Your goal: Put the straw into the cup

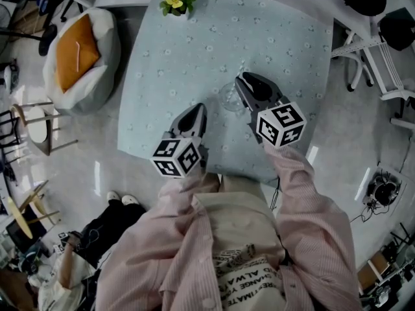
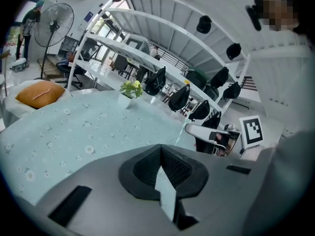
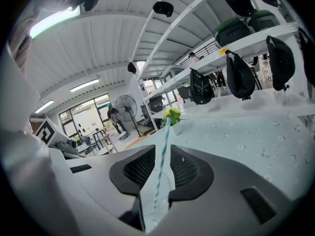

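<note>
A clear glass cup (image 1: 228, 99) stands on the pale blue flowered table (image 1: 194, 50). A teal-and-white striped straw (image 3: 166, 132) rises between my right gripper's jaws, and its lower end shows inside the cup (image 3: 152, 203) below them. My right gripper (image 3: 164, 149) is slightly open, with a gap beside the straw. In the head view it hovers over the cup's right rim (image 1: 241, 78), and the straw (image 1: 242, 67) sticks up past its tip. My left gripper (image 1: 198, 111) hangs to the left of the cup, nearer me, shut (image 2: 160, 149) and holding nothing.
A small pot of yellow flowers (image 1: 176, 0) sits at the table's far edge. An orange cushion (image 1: 76, 44) lies on a white seat left of the table. White shelving and chairs (image 1: 382, 63) stand to the right. Someone's shoes (image 1: 120, 199) are on the floor at lower left.
</note>
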Demonstrator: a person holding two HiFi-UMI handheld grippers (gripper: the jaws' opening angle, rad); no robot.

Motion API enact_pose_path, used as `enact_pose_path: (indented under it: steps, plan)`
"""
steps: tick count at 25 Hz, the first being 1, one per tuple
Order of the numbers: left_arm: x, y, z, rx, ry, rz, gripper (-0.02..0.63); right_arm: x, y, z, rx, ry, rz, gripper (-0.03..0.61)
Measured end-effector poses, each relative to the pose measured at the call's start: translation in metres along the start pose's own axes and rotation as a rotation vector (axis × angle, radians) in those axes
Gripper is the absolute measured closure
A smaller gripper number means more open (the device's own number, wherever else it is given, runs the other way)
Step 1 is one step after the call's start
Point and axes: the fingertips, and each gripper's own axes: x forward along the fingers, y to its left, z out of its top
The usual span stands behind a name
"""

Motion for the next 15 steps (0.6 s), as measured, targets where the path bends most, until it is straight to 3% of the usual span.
enact_pose_path:
  steps: [9,15]
  plan:
    - [-0.004,-0.011,0.018,0.057,-0.024,-0.024,0.617,-0.011,-0.002,0.007,0.01,-0.014,-0.021,0.506]
    - [-0.012,-0.028,0.035,0.142,-0.05,-0.067,0.617,-0.027,0.004,0.018,-0.018,-0.033,-0.024,0.544]
